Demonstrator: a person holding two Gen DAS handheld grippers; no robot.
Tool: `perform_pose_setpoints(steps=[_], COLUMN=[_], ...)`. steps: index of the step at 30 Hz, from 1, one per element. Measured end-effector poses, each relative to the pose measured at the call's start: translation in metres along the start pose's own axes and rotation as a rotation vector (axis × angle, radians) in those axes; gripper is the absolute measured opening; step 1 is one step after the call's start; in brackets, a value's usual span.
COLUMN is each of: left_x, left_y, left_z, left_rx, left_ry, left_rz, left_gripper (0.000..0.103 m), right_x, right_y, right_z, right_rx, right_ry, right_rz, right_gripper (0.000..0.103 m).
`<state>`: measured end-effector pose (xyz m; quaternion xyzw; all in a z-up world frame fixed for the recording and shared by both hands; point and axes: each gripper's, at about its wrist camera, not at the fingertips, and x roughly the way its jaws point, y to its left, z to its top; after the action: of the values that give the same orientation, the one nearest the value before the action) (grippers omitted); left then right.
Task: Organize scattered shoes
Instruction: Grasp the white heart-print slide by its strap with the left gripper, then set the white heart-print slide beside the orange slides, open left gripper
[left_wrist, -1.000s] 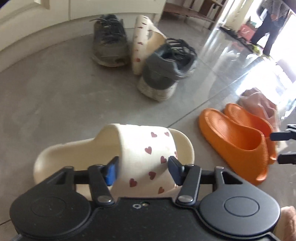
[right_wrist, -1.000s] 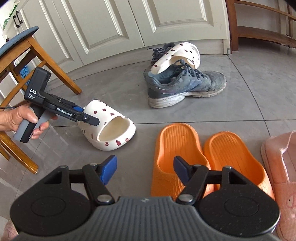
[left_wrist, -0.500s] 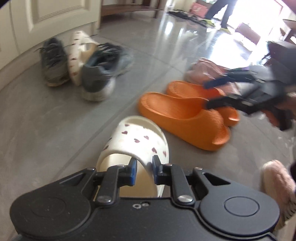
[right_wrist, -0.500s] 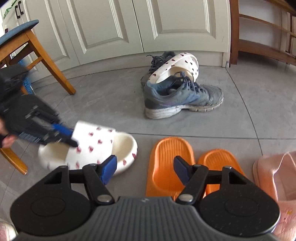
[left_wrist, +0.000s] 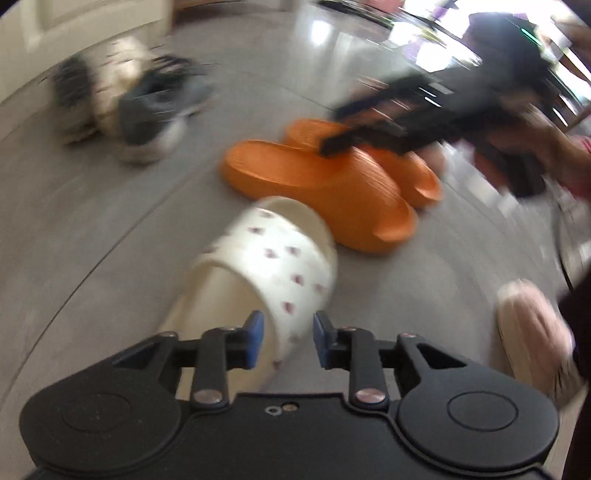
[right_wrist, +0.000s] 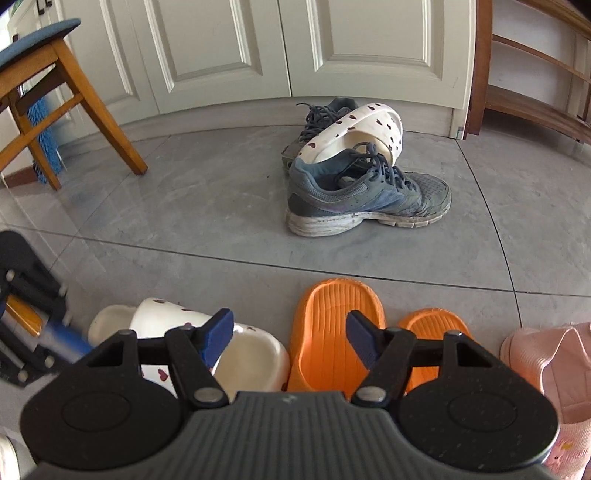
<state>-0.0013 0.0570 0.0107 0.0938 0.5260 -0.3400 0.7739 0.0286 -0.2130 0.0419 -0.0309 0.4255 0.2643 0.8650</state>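
Moved beside the orange slippers (right_wrist: 334, 332), the heart-print slipper (left_wrist: 273, 266) sits between the left gripper's (left_wrist: 284, 339) opening fingers; right gripper's (right_wrist: 291, 339) fingers open, empty.

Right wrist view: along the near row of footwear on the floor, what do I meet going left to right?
Heart-print slipper → first orange slipper → second orange slipper → pink shoe.

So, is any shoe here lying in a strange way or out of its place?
Yes. One heart-print slipper is tipped up on its edge, wedged between the two grey sneakers by the white doors. Its mate lies flat far away, beside the orange slippers. So that pair is split.
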Motion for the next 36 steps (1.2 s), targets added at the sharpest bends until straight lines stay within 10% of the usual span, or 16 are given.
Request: perform_pose_setpoints(steps=[9, 13, 22, 36], left_x=[0.029, 0.041, -0.004, 0.001], left_y=[0.02, 0.027, -0.029, -0.064], left_z=[0.016, 0.012, 0.002, -0.013], left_rx=[-0.179, -0.259, 0.307, 0.71], left_ry=[-0.034, -0.024, 0.082, 0.148], left_rz=[-0.113, -0.161, -0.1, 0.042], left_gripper=[0.051, 0.019, 0.013, 0.022], right_x=[0.009, 0.011, 0.014, 0.013], right_y=[0.004, 0.006, 0.008, 0.017], right_z=[0.015, 0.021, 0.017, 0.01], right_rx=[-0.078, -0.083, -0.071, -0.083], right_ry=[0.033, 0.027, 0.048, 0.06], right_rz=[-0.01, -0.024, -0.03, -0.029], right_gripper=[0.071, 0.071, 0.071, 0.071])
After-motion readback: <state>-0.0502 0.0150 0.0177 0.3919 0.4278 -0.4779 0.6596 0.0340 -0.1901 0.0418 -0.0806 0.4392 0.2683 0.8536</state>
